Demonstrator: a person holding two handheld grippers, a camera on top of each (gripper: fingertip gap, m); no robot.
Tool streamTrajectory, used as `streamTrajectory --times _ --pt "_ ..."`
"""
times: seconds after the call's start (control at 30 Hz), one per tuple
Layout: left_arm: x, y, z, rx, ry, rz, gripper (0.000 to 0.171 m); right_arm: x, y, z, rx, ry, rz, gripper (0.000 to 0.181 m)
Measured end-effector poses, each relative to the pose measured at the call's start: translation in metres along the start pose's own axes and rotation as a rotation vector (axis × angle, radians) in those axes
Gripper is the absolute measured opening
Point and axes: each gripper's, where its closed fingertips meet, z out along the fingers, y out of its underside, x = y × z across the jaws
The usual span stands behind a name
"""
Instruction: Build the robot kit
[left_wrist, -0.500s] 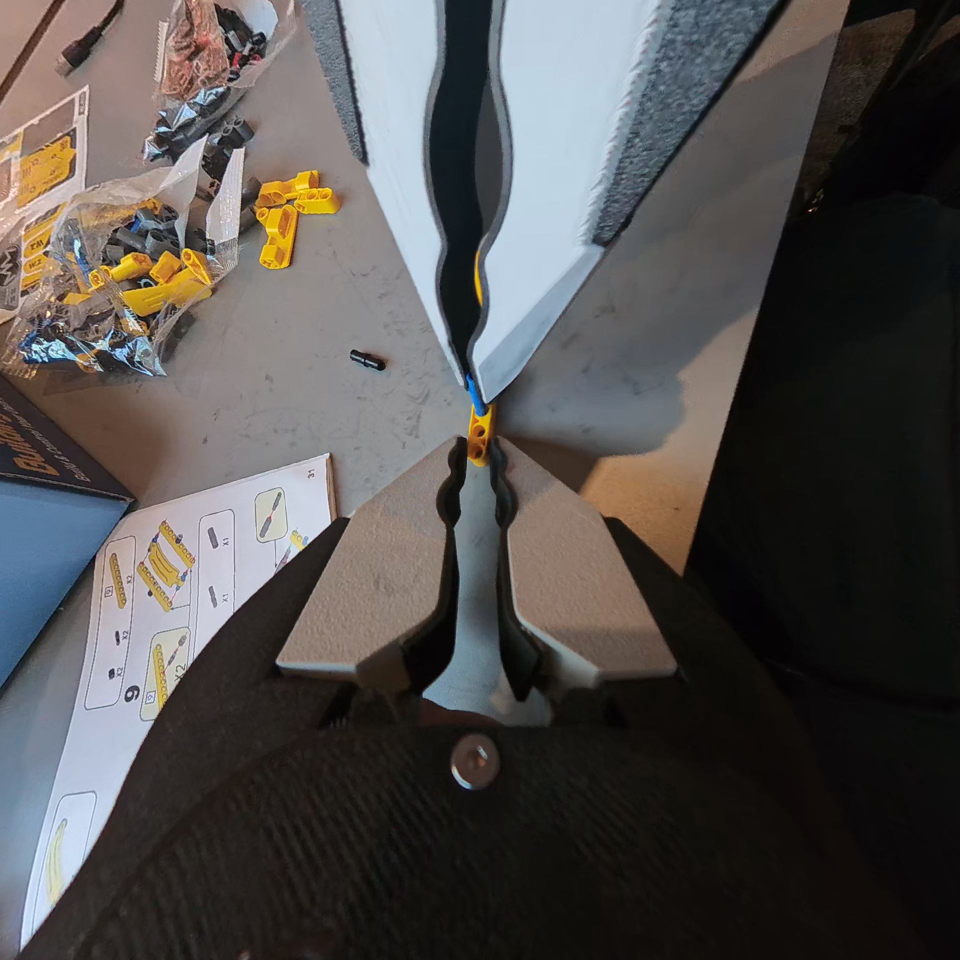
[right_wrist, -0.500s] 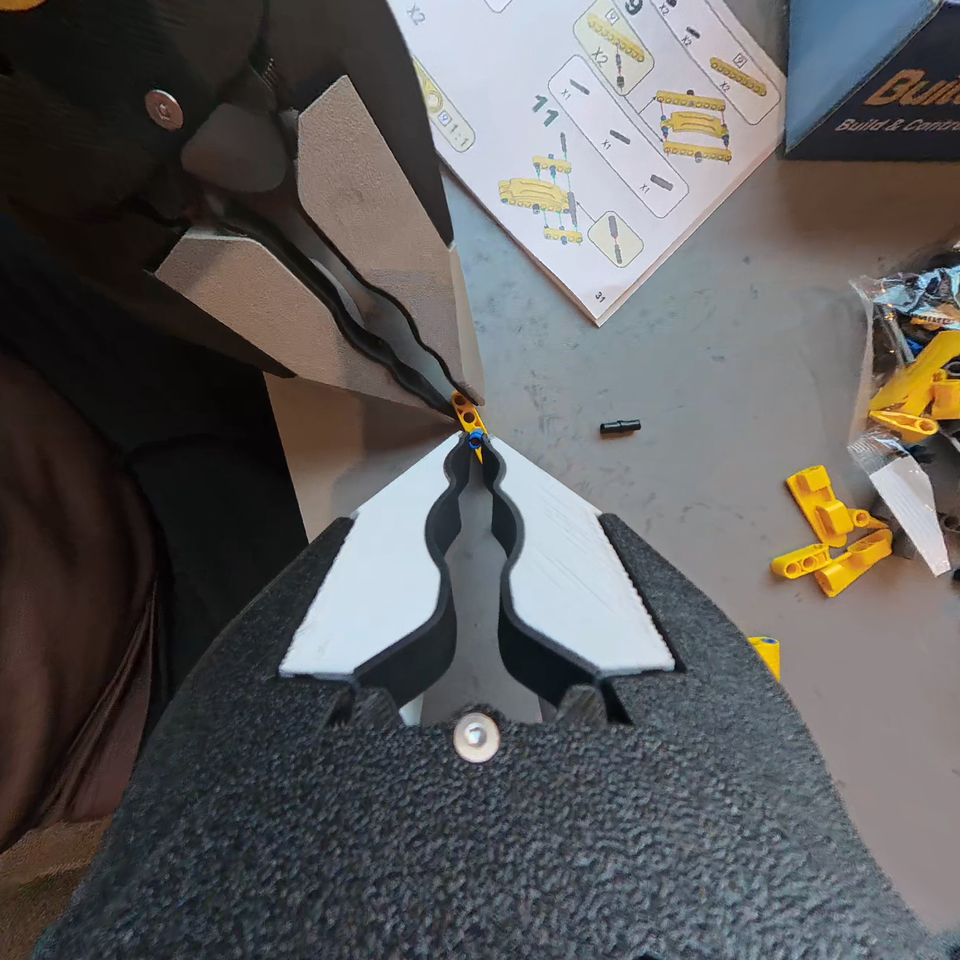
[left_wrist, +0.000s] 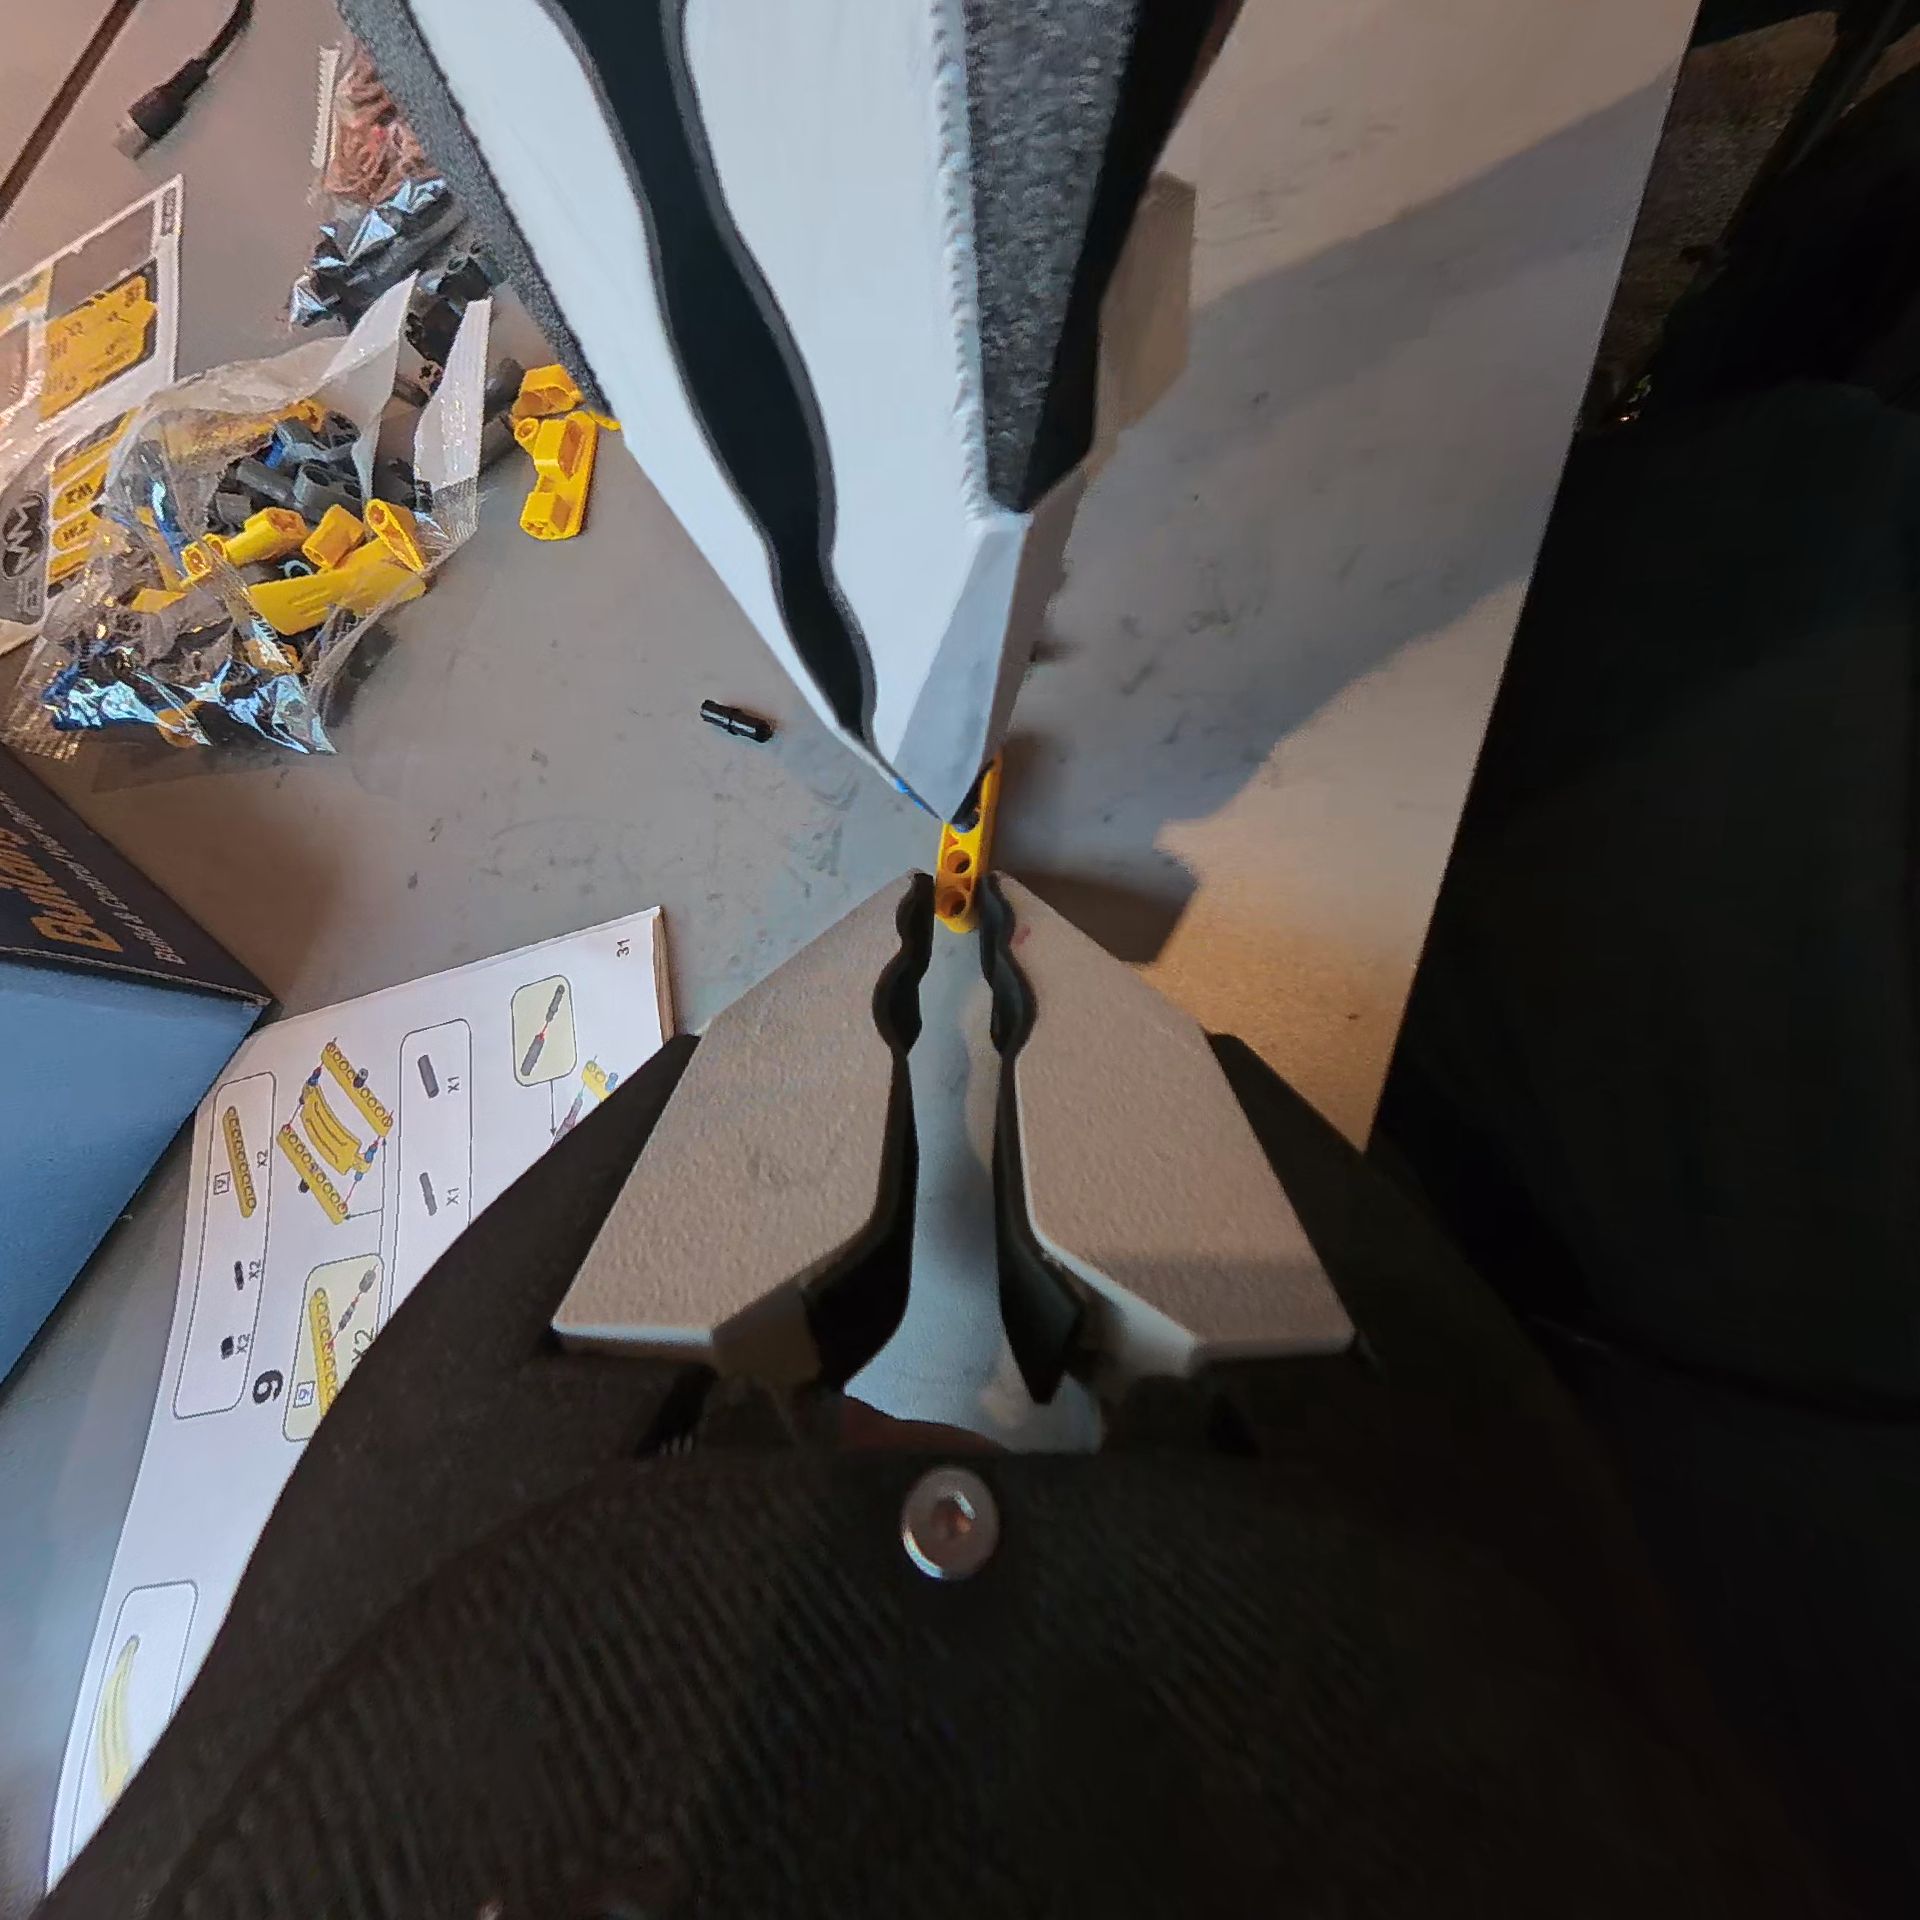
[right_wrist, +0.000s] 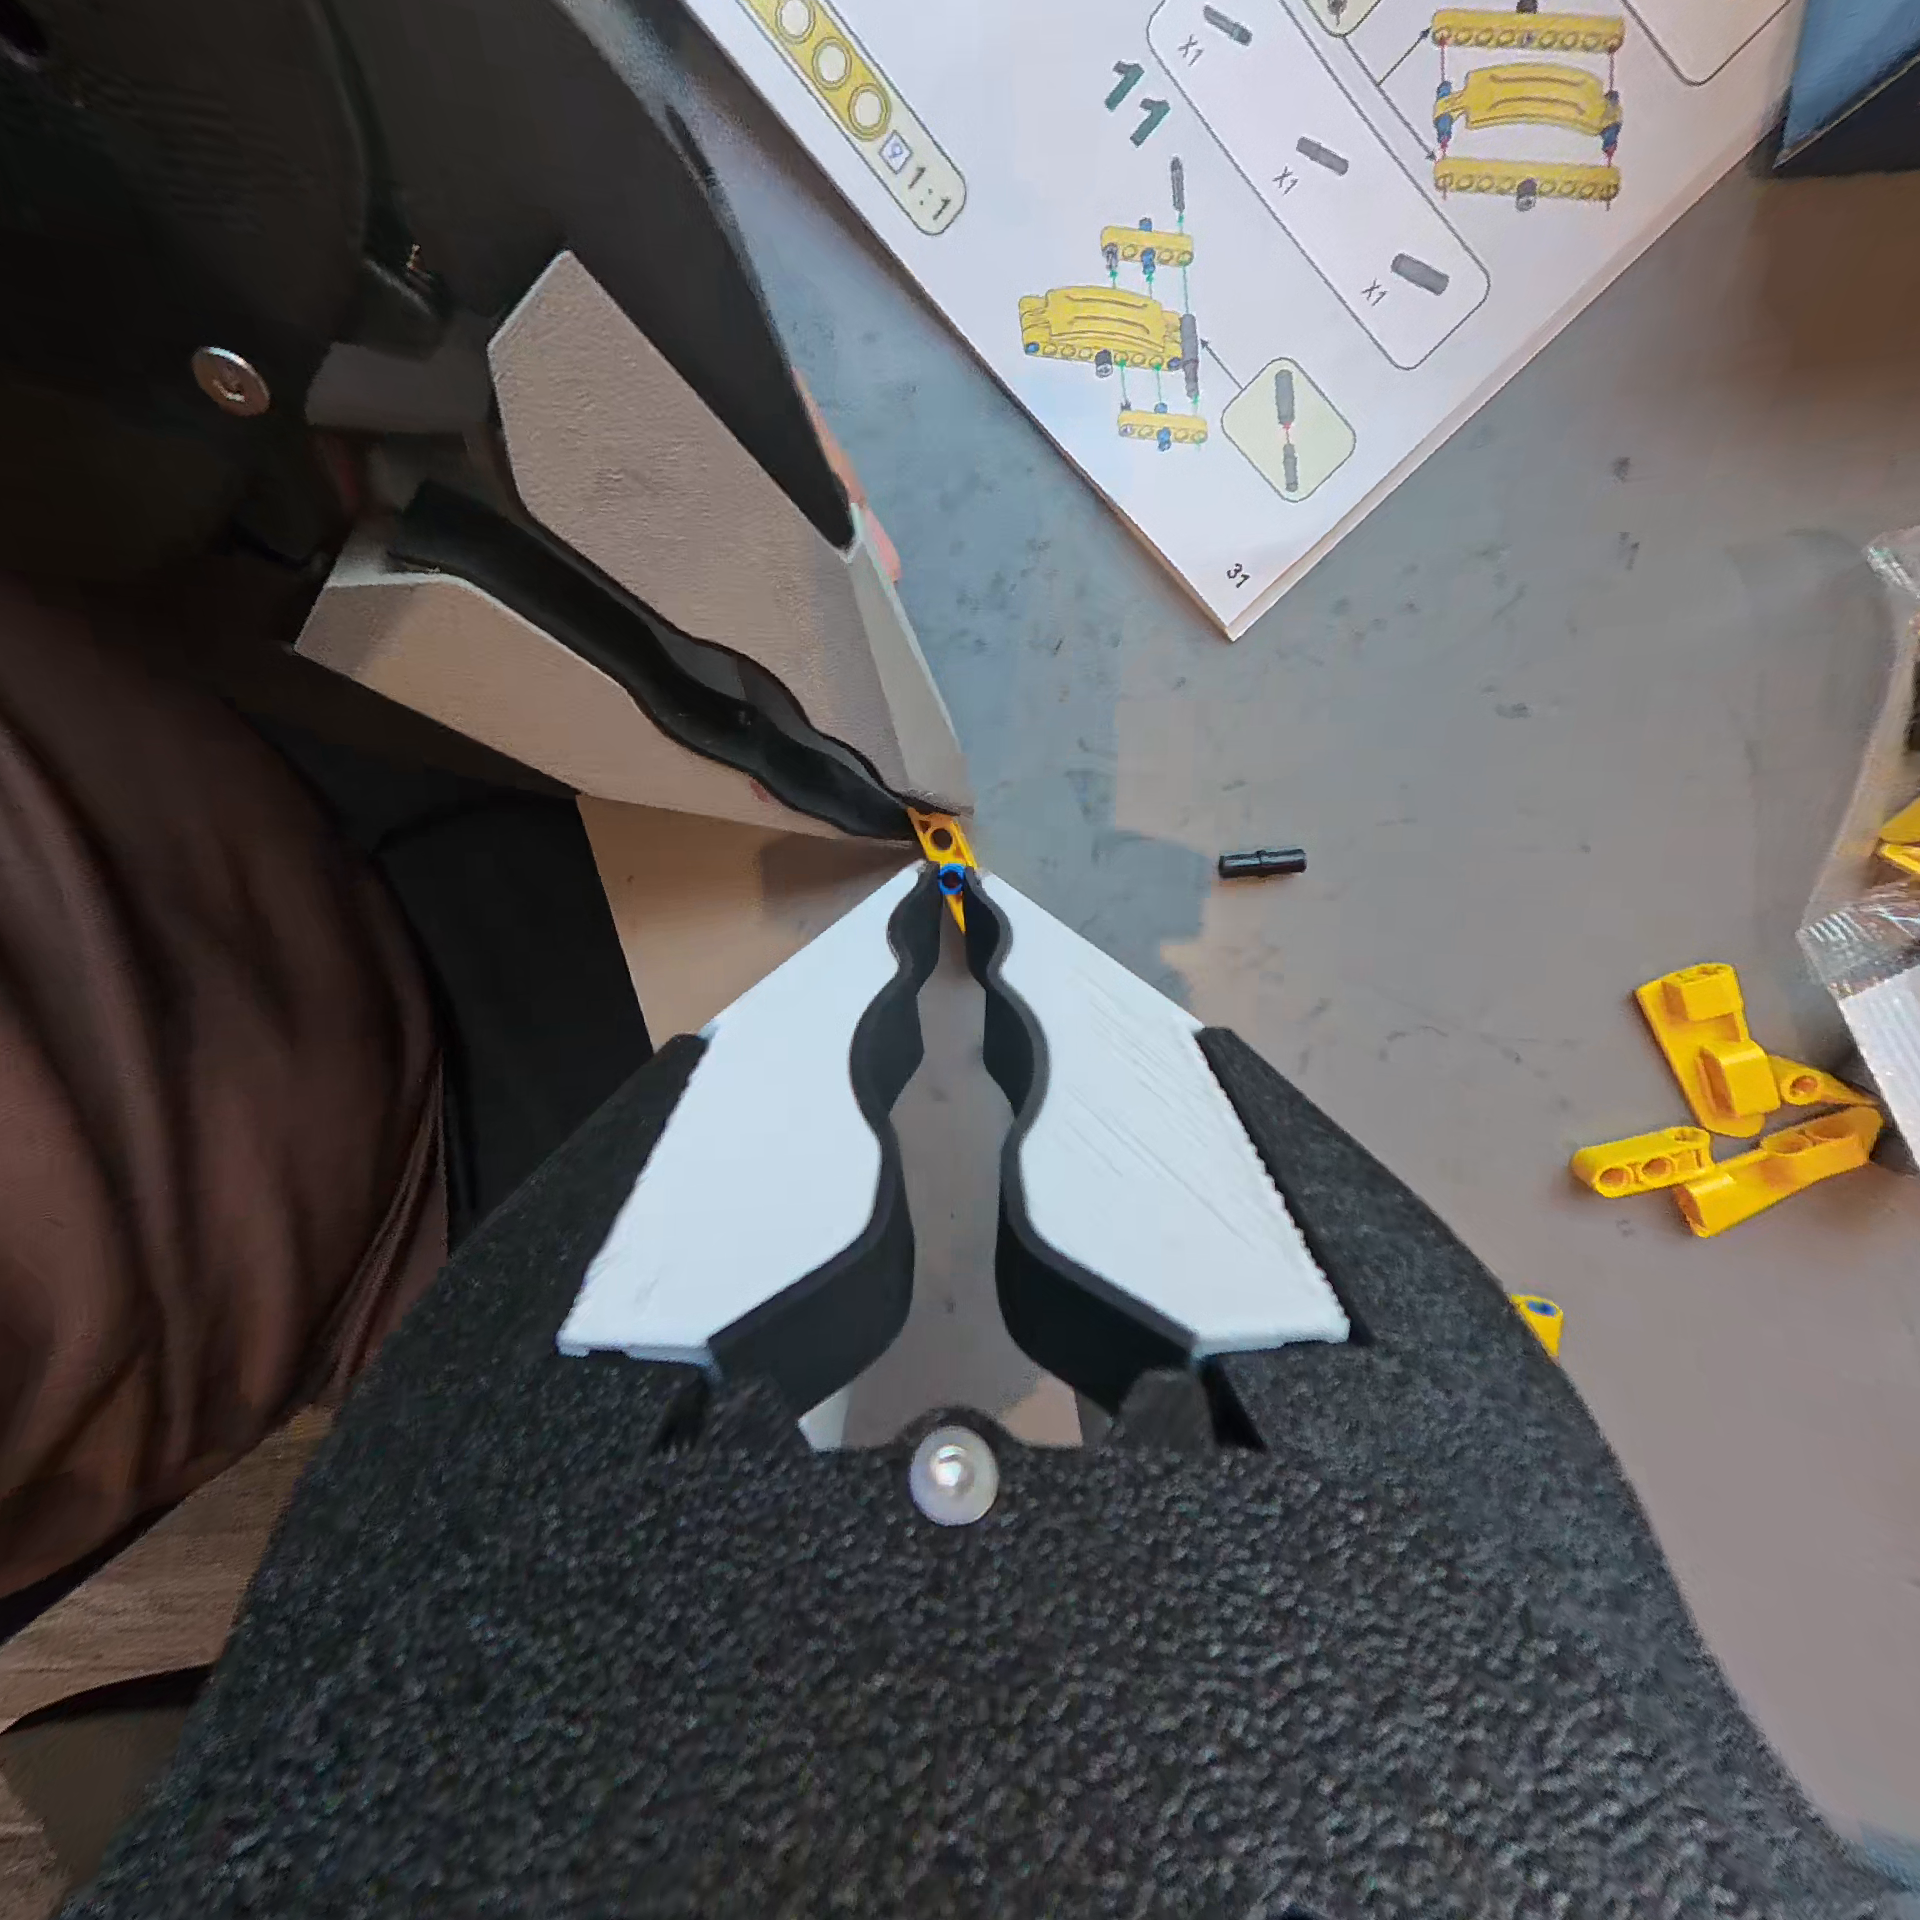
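Note:
My left gripper (left_wrist: 956, 896), with grey fingers, is shut on one end of a small yellow beam with holes (left_wrist: 961, 868), held above the grey table. My right gripper (right_wrist: 948, 888), with white fingers, meets it tip to tip and is shut on a blue pin (right_wrist: 950, 881) at the beam (right_wrist: 940, 840). In the left wrist view the right gripper (left_wrist: 940, 805) comes down from the top, and only a sliver of the blue pin (left_wrist: 906, 795) shows. In the right wrist view the left gripper (right_wrist: 925, 821) reaches in from the upper left.
A black pin (left_wrist: 736, 720) (right_wrist: 1260, 862) lies on the table (left_wrist: 582, 831). An open instruction booklet (left_wrist: 343, 1143) (right_wrist: 1299, 260), a blue box (left_wrist: 83, 1039), an open bag of parts (left_wrist: 208, 582) and loose yellow pieces (right_wrist: 1725, 1112) lie around. The table edge (left_wrist: 1455, 831) runs along the right. My left and right fingertips are right by each other.
The right gripper has tilted, so more of the yellow beam shows beside its tip. Both grippers have come closer to the booklet. Both stay shut.

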Motion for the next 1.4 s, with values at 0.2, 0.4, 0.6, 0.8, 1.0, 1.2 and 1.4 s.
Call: streamTrajectory --times 0.2,0.4,0.6,0.8,1.0,1.2,1.4 --pt "0.0 0.0 0.0 0.001 -0.004 0.005 0.006 0.0 -0.001 0.001 0.023 0.02 -0.051 0.003" --pt "0.0 -0.001 0.0 0.003 -0.004 0.008 0.006 -0.002 0.001 -0.001 0.102 0.103 -0.117 0.003" --pt "0.0 -0.001 0.001 0.003 -0.004 0.005 0.006 0.0 0.004 0.004 0.13 0.179 -0.185 0.004" --pt "0.0 0.0 0.001 0.002 0.002 0.0 0.006 0.0 0.003 0.004 0.255 0.072 -0.014 0.004" --pt "-0.003 0.001 0.001 -0.005 -0.015 -0.014 0.005 0.002 -0.002 0.003 0.321 -0.022 0.111 0.005" --pt "-0.009 0.003 0.001 -0.015 -0.017 -0.075 0.005 0.015 0.007 -0.005 0.395 0.255 -0.049 0.039" --pt "-0.014 0.0 0.004 -0.033 -0.196 0.087 0.005 0.027 0.009 -0.013 0.544 0.432 -0.014 0.038"
